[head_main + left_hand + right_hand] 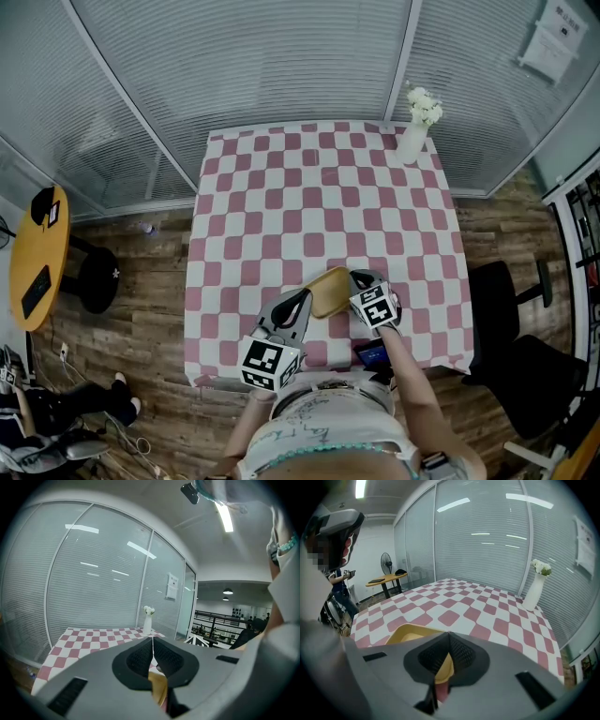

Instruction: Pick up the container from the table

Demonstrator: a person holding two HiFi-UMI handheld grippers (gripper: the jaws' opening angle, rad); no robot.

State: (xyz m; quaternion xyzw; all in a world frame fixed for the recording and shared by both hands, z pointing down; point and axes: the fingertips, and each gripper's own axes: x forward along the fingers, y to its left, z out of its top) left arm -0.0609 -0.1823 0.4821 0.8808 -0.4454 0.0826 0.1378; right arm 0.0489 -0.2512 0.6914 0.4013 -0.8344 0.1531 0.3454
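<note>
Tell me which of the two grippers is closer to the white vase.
The right gripper: it clamps the container's side toward the vase, while the left gripper clamps the opposite, farther side.

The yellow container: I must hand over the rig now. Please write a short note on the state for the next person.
Left gripper: shut on the rim of the yellow container.
Right gripper: shut on the opposite rim.
Container: between both grippers, near the front edge of the checked table; I cannot tell if it is off the cloth.
Done: both grips taken.
Left: lift it clear.
</note>
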